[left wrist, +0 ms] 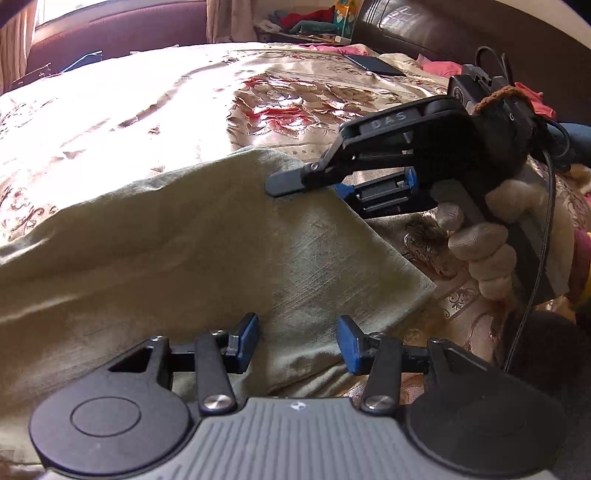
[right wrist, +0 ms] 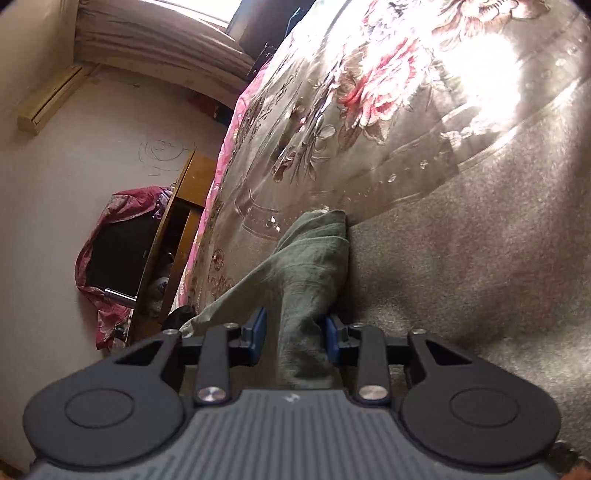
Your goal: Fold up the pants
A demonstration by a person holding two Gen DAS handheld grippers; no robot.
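Olive-green pants (left wrist: 184,240) lie spread across the floral bedspread (left wrist: 147,103), with a folded corner at the near right. My left gripper (left wrist: 299,343) hovers open over that near edge, the cloth lying flat under its blue pads. A gloved hand (left wrist: 480,243) holds my right gripper (left wrist: 303,184) at the pants' right edge, rolled on its side, with one finger on top of the cloth and the other beneath it. In the right wrist view a ridge of the pants (right wrist: 314,258) runs between the right gripper's (right wrist: 295,339) jaws. One pad touches it and a small gap shows at the other.
A dark flat device (left wrist: 376,66) lies at the far side of the bed near a dark headboard (left wrist: 443,26), with piled clothes (left wrist: 306,20) behind. Beside the bed stand a wooden table (right wrist: 188,199) and a screen draped in pink cloth (right wrist: 118,243).
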